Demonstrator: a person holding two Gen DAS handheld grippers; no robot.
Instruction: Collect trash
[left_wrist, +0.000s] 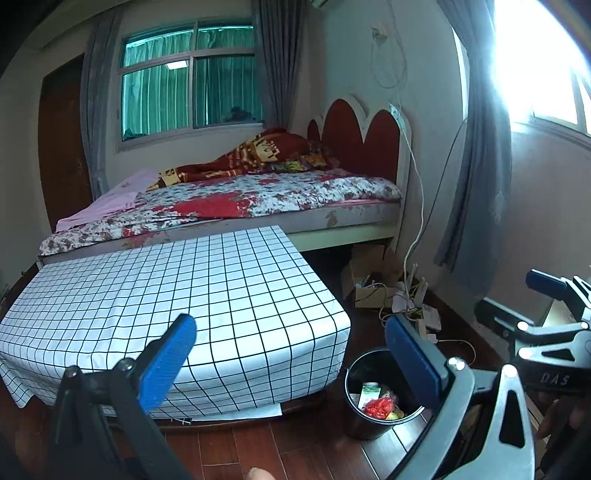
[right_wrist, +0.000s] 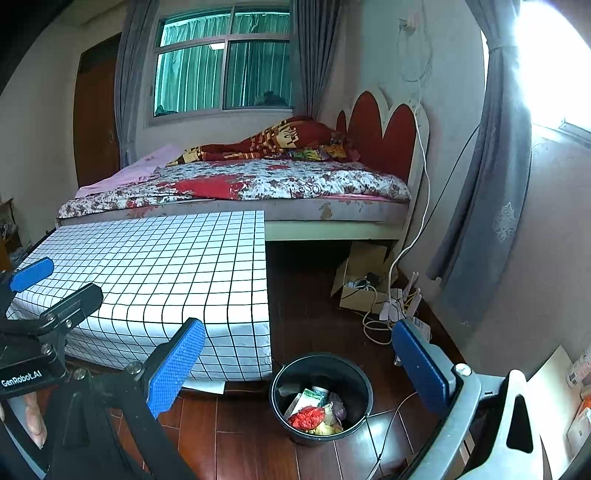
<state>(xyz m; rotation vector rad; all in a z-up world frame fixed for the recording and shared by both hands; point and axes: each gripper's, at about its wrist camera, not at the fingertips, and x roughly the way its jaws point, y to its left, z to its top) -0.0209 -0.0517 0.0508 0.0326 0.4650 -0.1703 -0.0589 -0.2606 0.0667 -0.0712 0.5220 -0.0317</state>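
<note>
Bucket (right_wrist: 320, 398) rim whole from right | left claw (left_wrist: 291, 363) overlaps it

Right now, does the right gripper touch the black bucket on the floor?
Apart. In the right wrist view the right gripper is open and empty, and the black bucket stands on the wooden floor below and beyond it; neither blue pad reaches its rim.

A bucket (right_wrist: 320, 397) holding trash (right_wrist: 314, 413) stands on the floor (right_wrist: 240, 443), by the bench's (right_wrist: 155, 266) right front corner; the bed (right_wrist: 236, 184) lies behind.

Black bucket (right_wrist: 321, 369) stands on wooden floor (right_wrist: 306, 317) beside checkered table (right_wrist: 155, 258).
</note>
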